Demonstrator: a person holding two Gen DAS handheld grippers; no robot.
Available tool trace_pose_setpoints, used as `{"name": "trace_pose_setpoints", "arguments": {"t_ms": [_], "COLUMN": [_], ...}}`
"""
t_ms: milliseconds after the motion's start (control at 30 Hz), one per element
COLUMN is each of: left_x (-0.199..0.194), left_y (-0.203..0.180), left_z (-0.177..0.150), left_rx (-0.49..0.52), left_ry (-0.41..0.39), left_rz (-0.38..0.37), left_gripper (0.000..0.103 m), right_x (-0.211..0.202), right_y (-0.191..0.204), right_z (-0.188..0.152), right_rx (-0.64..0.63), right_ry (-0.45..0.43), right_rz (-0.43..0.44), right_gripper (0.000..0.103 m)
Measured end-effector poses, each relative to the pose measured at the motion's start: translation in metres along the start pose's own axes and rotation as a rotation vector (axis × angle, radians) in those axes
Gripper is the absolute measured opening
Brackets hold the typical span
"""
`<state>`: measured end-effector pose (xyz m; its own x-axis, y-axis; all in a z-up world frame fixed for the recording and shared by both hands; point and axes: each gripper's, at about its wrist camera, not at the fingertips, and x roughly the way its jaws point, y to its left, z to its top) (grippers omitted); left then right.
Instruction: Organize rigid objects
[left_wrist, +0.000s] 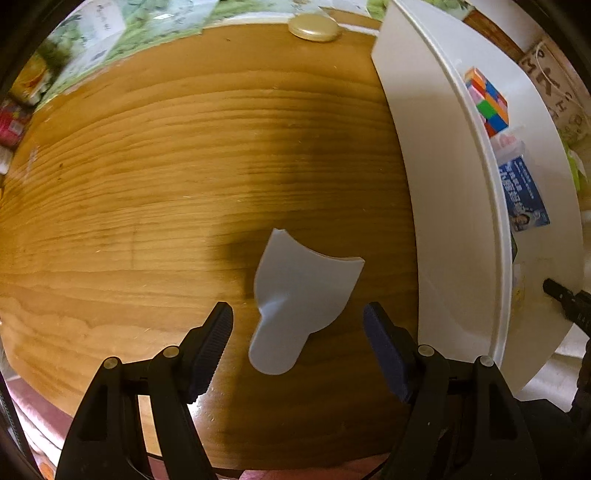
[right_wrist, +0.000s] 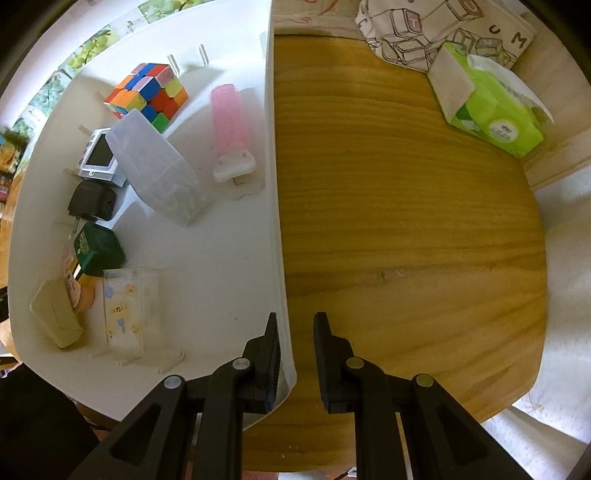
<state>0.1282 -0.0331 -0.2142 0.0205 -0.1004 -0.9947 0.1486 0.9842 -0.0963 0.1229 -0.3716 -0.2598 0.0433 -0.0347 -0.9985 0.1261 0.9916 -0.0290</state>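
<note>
A pale blue-grey plastic scoop (left_wrist: 306, 280) lies flat on the wooden table (left_wrist: 166, 184), handle toward the camera. My left gripper (left_wrist: 298, 308) hangs just above it, pointing down and open, one finger on each side of the scoop's neck and neither pad touching. To the right stands a white bin (left_wrist: 436, 166). In the right wrist view my right gripper (right_wrist: 297, 317) straddles the bin's wall (right_wrist: 275, 184) near its front corner, jaws narrowed on the rim, one finger inside and one outside.
The bin holds a colour cube (right_wrist: 147, 90), a pink brush (right_wrist: 229, 110), a clear box (right_wrist: 159, 170), chargers and several small packs. A gold lid (left_wrist: 316, 27) lies at the table's far edge. A green tissue pack (right_wrist: 491, 114) sits right of the bin.
</note>
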Motion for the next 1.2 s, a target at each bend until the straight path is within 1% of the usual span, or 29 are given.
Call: {"name": "trace_pose_setpoints", "arguments": {"t_ms": [167, 267, 367, 467, 533, 833, 933, 1000, 1200], "left_x": [0.012, 0.018, 0.019, 0.02, 0.019, 0.015, 0.01, 0.006, -0.016], "left_y": [-0.005, -0.006, -0.01, -0.013, -0.014, -0.001, 0.003, 0.006, 0.012], "left_z": [0.004, 0.005, 0.008, 0.011, 0.015, 0.033, 0.022, 0.022, 0.015], "left_rx": [0.023, 0.023, 0.022, 0.024, 0.023, 0.003, -0.02, -0.04, -0.098], "left_ry": [0.034, 0.051, 0.043, 0.034, 0.029, 0.041, 0.039, 0.029, -0.019], "left_rz": [-0.003, 0.006, 0.013, 0.024, 0.02, 0.014, 0.031, 0.04, 0.036], "left_gripper": [0.076, 0.075, 0.072, 0.068, 0.059, 0.059, 0.059, 0.059, 0.059], "right_x": [-0.002, -0.001, 0.0, -0.001, -0.002, -0.009, -0.01, -0.012, -0.015], "right_y": [-0.001, -0.001, -0.002, -0.002, -0.002, 0.004, 0.002, 0.002, 0.004], "right_z": [0.003, 0.004, 0.005, 0.006, 0.007, 0.004, 0.005, 0.005, 0.007], "right_rx": [0.02, 0.028, 0.026, 0.028, 0.03, 0.012, 0.008, -0.005, -0.047], "right_ry": [0.007, 0.008, 0.007, 0.004, 0.001, -0.008, -0.009, -0.01, -0.01], "right_rz": [-0.007, 0.0, -0.001, -0.002, -0.002, 0.0, 0.005, 0.002, 0.003], "right_gripper": [0.017, 0.012, 0.01, 0.01, 0.01, 0.01, 0.009, 0.008, 0.008]}}
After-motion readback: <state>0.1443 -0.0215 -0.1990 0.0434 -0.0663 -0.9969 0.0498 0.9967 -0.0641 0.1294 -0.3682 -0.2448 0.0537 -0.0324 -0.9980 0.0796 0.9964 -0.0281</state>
